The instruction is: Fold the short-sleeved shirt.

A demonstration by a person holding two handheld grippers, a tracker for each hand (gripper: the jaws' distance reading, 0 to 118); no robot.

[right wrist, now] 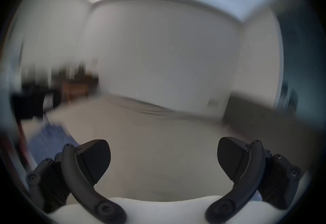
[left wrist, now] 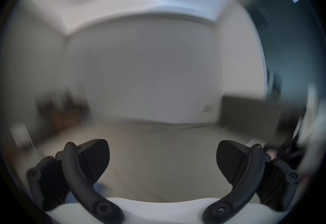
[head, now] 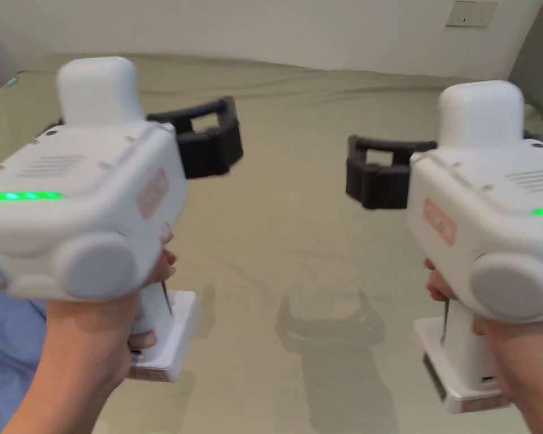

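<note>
You hold both tools up over the bed (head: 287,226), level and side by side, with nothing in either. The left tongs (left wrist: 162,159) stand wide apart, jaws empty, bare sheet between them; the right tongs (right wrist: 164,158) are spread just as wide and grip nothing either.

The shirt (head: 7,350), a pale blue cloth, lies at the near left corner of the bed, beside and below your left hand (head: 89,339). In the right gripper view it shows as a blue patch (right wrist: 47,138) to the left of the jaws. It looks unfolded and not yet taken up, so by my reading the step in hand is the first reach.

To do it well, turn left and look down so the whole garment comes into sight before you commit. Most of it is cut off at the picture's edge, so you cannot yet tell how it lies or where collar and hem are. Lower each tool to an edge, pinch a single layer rather than a bunched lump, and draw it to the open middle of the bed, where there is room to spread it flat.

The sheet has soft creases toward the far side; take care not to nip it with the shirt. A wall socket plate (head: 471,12) sits far right, well out of reach. Both gripper views are smeared, so slow down before closing.
</note>
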